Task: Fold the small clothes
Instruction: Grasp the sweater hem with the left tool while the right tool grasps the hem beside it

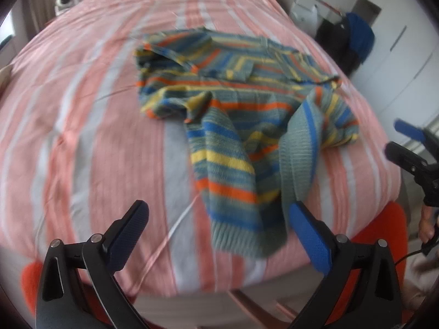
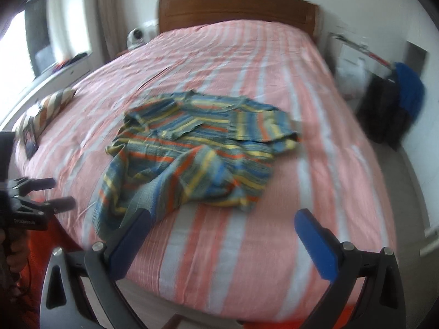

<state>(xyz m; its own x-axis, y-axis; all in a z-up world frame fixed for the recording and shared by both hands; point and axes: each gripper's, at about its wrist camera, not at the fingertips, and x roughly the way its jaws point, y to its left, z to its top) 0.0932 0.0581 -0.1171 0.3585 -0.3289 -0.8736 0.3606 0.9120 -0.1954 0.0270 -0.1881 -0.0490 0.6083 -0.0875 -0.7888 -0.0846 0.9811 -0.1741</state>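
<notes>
While both grippers hang spread and empty at the foot of the pink-and-white striped bed (image 2: 274, 82), the crumpled multicolour striped knit sweater (image 1: 241, 104) trails one sleeve (image 1: 233, 192) toward the left gripper (image 1: 216, 235), with the right gripper (image 2: 222, 233) farther off.

A bed (image 2: 274, 63) covered in a pink, salmon and white striped sheet, backed by a brown wooden headboard (image 2: 236, 8). A rumpled striped sweater (image 2: 192, 148) in blue, green, yellow and orange lies unfolded across the middle of the sheet, one sleeve (image 1: 233, 181) trailing toward the foot edge. At the far left edge of the bed, in the right wrist view, rests a diagonally striped cushion (image 2: 52, 104), with a small dark flat item (image 2: 30, 139) just beside it, too blurred to identify.
</notes>
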